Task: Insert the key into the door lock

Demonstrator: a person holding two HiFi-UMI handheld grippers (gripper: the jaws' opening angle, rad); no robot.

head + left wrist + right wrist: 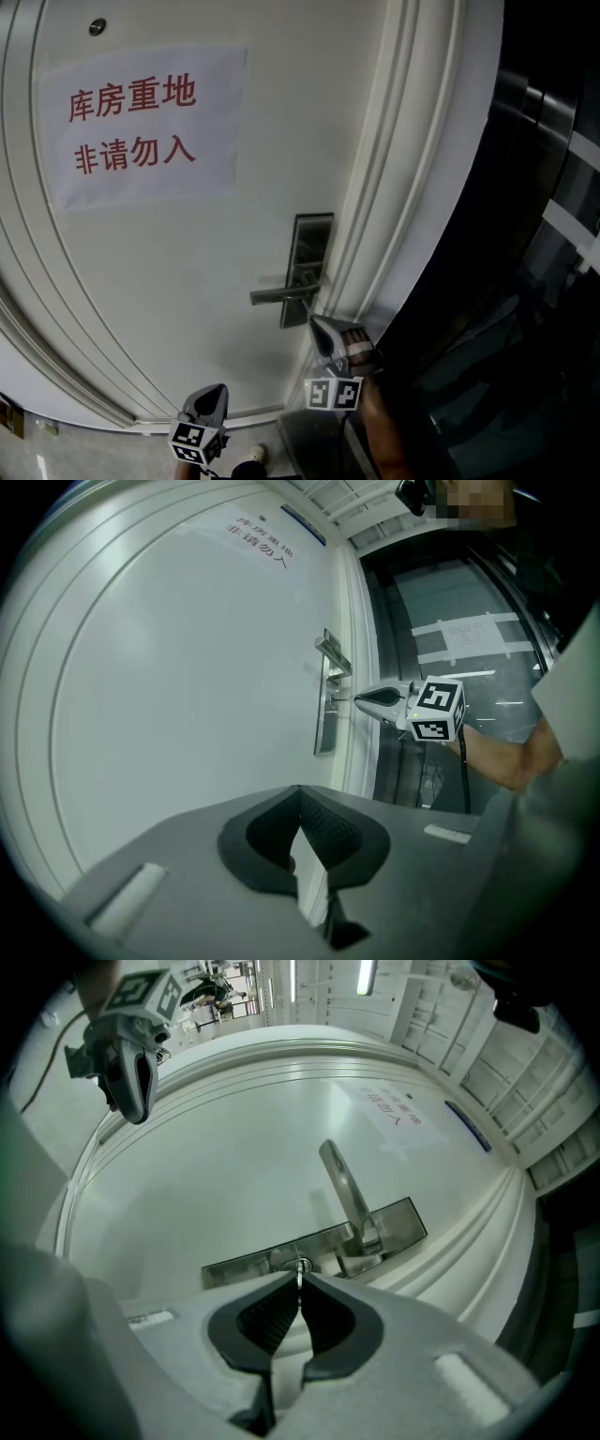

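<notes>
A steel lock plate [312,234] with a lever handle [281,293] sits on the white door [187,281]. My right gripper [323,326] points level at the lower part of the plate and is shut on a thin metal key [300,1276]. In the right gripper view the key's tip is at the round keyhole [300,1264] in the plate [398,1222], beside the handle [345,1185]. My left gripper [214,392] hangs lower and to the left, away from the lock. Its pads meet at the tips [300,794] with nothing held.
A paper sign with red characters [141,127] is taped high on the door. The moulded white door frame [412,187] runs just right of the lock. Beyond it stands a dark glass wall [534,281]. A person's forearm [497,757] carries the right gripper.
</notes>
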